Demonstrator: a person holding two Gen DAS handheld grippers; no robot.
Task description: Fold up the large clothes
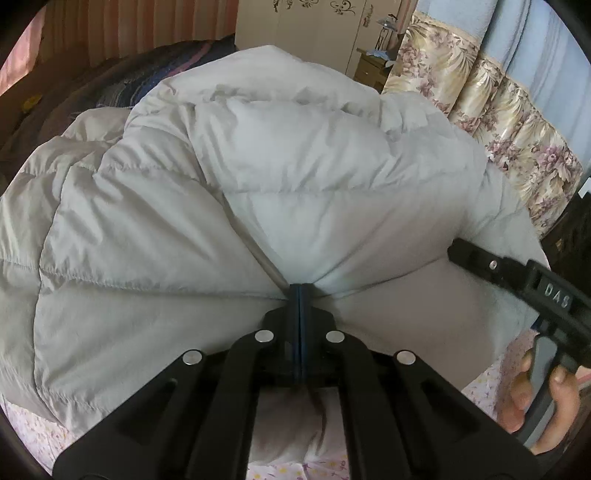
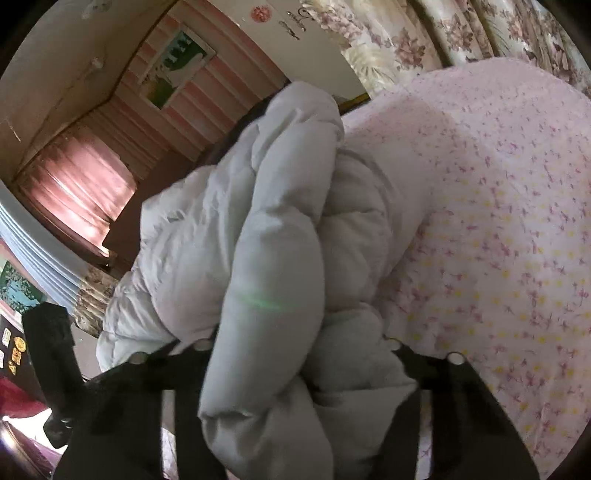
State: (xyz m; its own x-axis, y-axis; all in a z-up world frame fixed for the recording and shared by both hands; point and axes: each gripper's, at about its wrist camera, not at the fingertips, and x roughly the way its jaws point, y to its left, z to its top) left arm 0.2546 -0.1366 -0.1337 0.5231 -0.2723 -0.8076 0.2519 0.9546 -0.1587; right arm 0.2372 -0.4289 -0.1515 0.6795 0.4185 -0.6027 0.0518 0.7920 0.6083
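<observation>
A large pale grey quilted puffer jacket (image 1: 258, 177) lies bunched on the bed and fills the left wrist view. My left gripper (image 1: 300, 291) is shut on a pinch of its fabric near the lower middle, and creases fan out from there. In the right wrist view the same jacket (image 2: 273, 258) hangs in thick folds straight in front of the camera and drapes over my right gripper, hiding its fingertips. My right gripper's black body (image 1: 517, 280) and the hand holding it show at the right edge of the left wrist view, reaching into the jacket's side.
The bed has a pink flowered sheet (image 2: 498, 221). Floral curtains (image 1: 517, 122) hang at the right. A cream wardrobe (image 1: 295, 26) and a small wooden stand (image 1: 369, 66) stand behind. Dark bedding (image 1: 110, 85) lies at the far left.
</observation>
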